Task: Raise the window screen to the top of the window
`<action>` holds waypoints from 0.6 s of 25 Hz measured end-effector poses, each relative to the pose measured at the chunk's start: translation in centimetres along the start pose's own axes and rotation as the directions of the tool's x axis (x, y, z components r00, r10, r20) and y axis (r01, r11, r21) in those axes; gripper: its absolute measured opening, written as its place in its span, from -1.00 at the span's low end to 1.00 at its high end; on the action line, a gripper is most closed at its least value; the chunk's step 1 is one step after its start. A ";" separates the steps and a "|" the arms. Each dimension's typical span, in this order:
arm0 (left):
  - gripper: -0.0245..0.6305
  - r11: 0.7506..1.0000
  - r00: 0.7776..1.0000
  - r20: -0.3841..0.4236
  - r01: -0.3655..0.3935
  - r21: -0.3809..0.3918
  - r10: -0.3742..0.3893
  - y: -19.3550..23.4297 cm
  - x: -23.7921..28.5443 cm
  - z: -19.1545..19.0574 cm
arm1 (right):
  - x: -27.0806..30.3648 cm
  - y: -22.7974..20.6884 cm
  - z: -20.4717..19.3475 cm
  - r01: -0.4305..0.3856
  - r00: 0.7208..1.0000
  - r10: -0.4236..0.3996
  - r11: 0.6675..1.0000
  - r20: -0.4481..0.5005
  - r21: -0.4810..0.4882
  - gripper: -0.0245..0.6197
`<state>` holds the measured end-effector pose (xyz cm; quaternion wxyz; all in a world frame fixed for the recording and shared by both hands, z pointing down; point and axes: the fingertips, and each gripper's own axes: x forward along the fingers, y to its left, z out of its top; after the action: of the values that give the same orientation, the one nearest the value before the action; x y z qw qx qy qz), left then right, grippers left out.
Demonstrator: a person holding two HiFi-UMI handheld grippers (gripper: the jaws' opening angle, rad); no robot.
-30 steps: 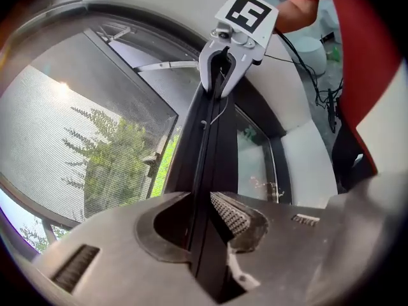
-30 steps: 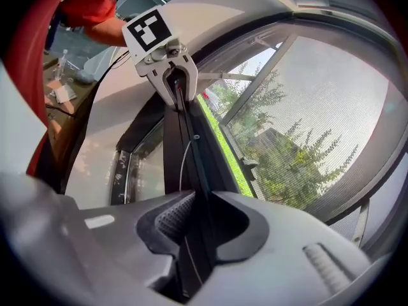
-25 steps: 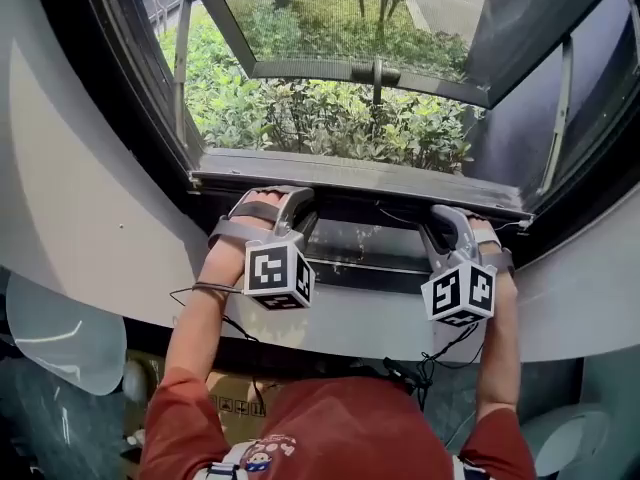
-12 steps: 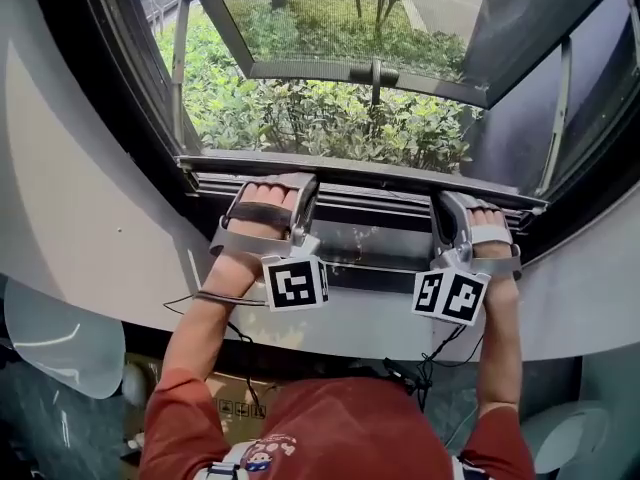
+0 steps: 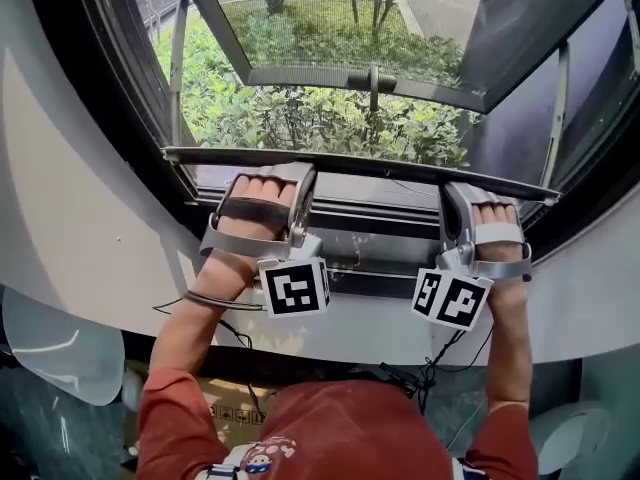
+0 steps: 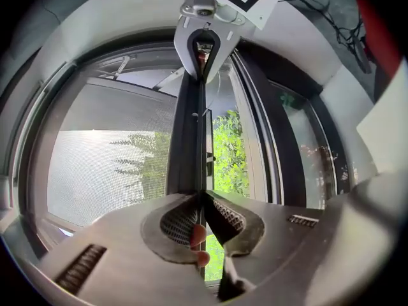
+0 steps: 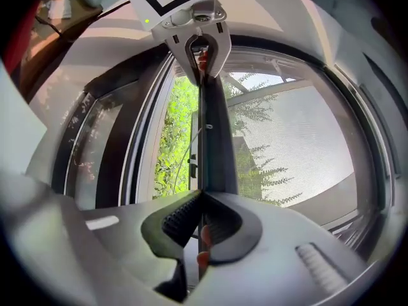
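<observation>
Thin grip: left claw (image 6: pixel 201 195) clamped on screen bar (image 6: pixel 188 139), right claw (image 7: pixel 201 196) closing on it; uneven lift btwn claws could jam it or slip.

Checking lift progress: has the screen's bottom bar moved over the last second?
Yes. The screen bar has risen, away from the sill and closer to the open sash's handle.

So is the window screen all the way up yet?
No, only partly raised. Its bar sits low, close above the bottom frame, and the opening beyond it shows bushes with no mesh across.
</observation>
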<state>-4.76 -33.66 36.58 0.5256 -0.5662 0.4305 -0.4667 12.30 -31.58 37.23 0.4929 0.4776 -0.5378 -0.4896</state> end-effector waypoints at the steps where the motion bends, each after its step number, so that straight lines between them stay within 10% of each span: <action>1: -0.81 1.000 1.000 0.001 -0.010 0.006 0.010 0.3 0.0 0.0 | 0.0 -0.2 0.0 0.007 1.000 -0.007 1.000 -0.002 -0.008 -0.85; 15: -0.81 0.989 0.989 -0.008 -0.147 0.035 0.147 7.1 -0.5 0.2 | -0.2 -6.9 0.2 0.151 0.988 -0.151 0.988 -0.022 -0.023 -0.84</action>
<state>-4.65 -33.69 29.47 0.5659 -0.5213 0.4659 -0.4370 12.33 -31.86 30.37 0.4657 0.5173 -0.4892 -0.5256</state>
